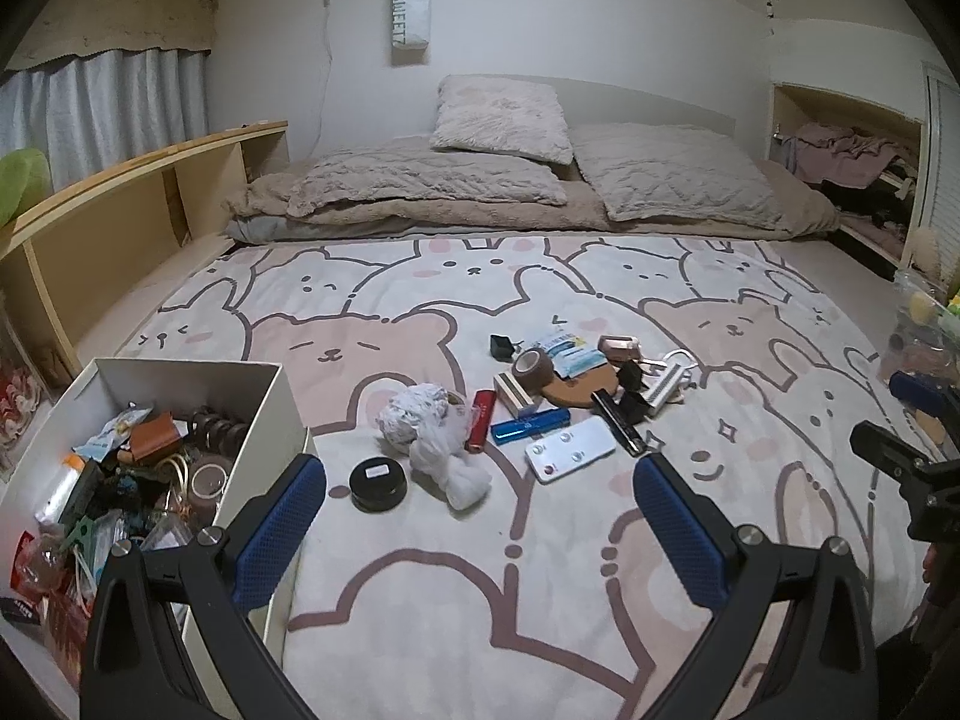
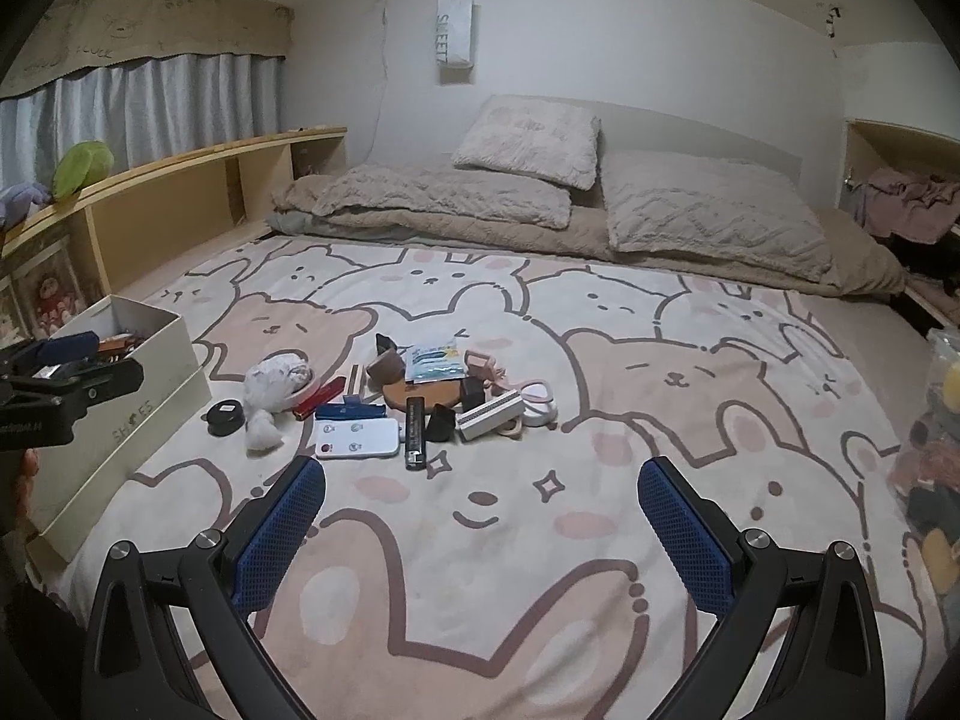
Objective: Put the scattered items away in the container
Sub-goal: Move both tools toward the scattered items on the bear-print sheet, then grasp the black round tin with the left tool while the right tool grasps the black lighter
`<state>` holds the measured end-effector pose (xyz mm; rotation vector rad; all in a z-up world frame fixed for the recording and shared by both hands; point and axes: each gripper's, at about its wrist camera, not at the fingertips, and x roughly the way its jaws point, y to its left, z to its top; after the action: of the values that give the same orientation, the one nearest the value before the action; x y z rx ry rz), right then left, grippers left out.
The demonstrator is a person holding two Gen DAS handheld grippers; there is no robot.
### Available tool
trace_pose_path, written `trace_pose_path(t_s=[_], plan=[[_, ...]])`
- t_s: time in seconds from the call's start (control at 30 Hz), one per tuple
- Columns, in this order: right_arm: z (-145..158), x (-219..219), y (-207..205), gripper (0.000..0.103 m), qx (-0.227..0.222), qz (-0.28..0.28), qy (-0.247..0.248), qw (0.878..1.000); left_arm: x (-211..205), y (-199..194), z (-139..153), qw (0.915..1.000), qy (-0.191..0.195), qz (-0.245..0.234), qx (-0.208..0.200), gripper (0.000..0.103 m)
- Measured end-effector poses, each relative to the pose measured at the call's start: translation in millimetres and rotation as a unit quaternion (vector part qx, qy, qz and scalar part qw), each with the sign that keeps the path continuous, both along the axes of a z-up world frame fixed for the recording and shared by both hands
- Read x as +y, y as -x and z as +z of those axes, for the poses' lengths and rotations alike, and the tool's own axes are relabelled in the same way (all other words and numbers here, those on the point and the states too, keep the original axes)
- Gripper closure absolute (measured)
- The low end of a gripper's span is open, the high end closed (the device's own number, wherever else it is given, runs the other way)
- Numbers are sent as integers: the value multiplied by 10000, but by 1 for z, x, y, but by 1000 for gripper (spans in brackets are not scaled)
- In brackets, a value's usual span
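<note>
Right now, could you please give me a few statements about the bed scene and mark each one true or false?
1. Both the left gripper and the right gripper are open and hold nothing. True.
2. The white box is empty. False: it already holds many small items.
3. The round black tin lies on the blanket beside the crumpled white cloth. True.
4. The white remote is inside the box. False: it lies on the blanket among the scattered items.
5. The red tube lies next to the blue tube. True.
</note>
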<state>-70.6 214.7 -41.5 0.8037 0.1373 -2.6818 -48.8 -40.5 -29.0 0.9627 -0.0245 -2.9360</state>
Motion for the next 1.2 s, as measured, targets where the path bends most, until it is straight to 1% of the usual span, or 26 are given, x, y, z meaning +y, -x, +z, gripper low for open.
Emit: trace_pose_path(t_s=[0.07, 0.13, 0.27, 0.4, 0.5, 0.57, 0.7, 0.87, 1.2], plan=[[-5, -5, 6, 0, -52, 36, -113, 9999, -3, 6, -2, 10000, 82, 32, 8, 0], [-9, -8, 11, 0, -118, 92, -151, 9998, -7, 13, -5, 10000, 52, 27, -7, 0], [-15, -13, 23, 0, -224, 178, -122, 9995, -16, 28, -11, 9998, -158, 46, -58, 0], [-23, -21, 33, 0, -117, 244, -288, 9992, -23, 42, -15, 9990, -411, 56, -144, 0], [-29, -27, 42, 0, -96, 319, -342, 9989, -27, 53, -20, 9986, -465, 106, -213, 0], [-34, -30, 49, 0, -114, 372, -327, 9987, -27, 60, -24, 9986, -428, 145, -260, 0], [-45, -36, 61, 0, -147, 407, -492, 9979, -29, 75, -35, 9985, -320, 235, -387, 0], [-64, -44, 77, 0, -315, 507, -705, 9957, -34, 91, -53, 9970, -71, 490, -600, 0], [-97, -54, 106, 0, -801, 790, -679, 9913, -45, 99, -83, 9918, 213, 807, -966, 0]])
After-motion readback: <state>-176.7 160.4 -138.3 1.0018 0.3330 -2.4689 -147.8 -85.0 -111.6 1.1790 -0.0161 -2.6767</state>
